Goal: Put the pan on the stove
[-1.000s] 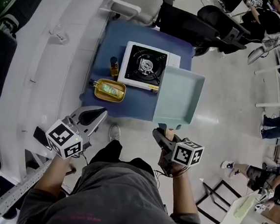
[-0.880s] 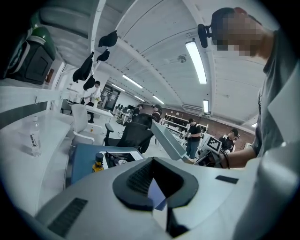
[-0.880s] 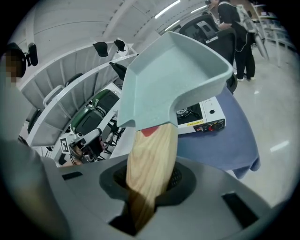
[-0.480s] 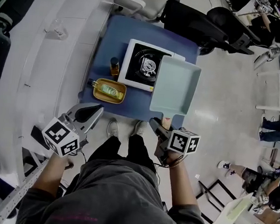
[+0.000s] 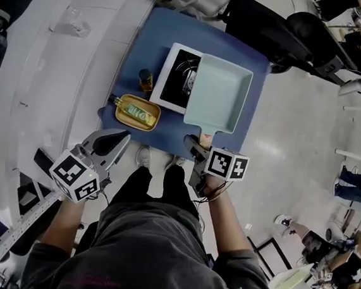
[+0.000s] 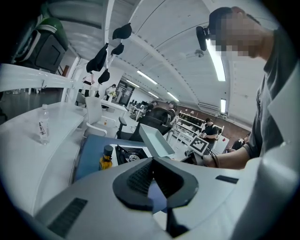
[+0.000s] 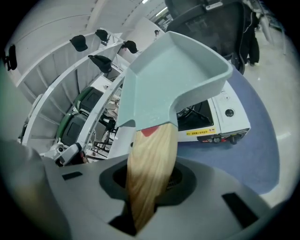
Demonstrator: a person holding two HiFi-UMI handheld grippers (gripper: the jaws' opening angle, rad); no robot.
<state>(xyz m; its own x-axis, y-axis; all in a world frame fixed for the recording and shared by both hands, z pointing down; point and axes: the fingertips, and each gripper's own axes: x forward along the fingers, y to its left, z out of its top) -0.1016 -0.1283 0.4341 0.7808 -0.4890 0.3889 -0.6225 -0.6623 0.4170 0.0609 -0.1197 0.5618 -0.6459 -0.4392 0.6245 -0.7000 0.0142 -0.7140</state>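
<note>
A pale green square pan [image 5: 218, 92] with a wooden handle [image 5: 205, 139] is held over the right half of the white stove [image 5: 176, 77], hiding most of its burner. My right gripper [image 5: 196, 150] is shut on the handle [image 7: 150, 173]. In the right gripper view the pan [image 7: 173, 75] is lifted and tilted above the stove [image 7: 220, 117]. My left gripper [image 5: 114, 144] hangs shut and empty off the table's near left corner. From the left gripper [image 6: 152, 164], the pan [image 6: 157, 140] shows above the stove [image 6: 129, 153].
A small oil bottle [image 5: 145, 79] and a yellow dish [image 5: 136, 111] stand left of the stove on the blue table [image 5: 255, 62]. A water bottle [image 5: 75, 19] sits on the white counter to the left. Office chairs [image 5: 274, 29] stand beyond the table.
The right gripper has carried the pan leftward from the table's right side until it sits over the stove. The left gripper has stayed low at the left.
</note>
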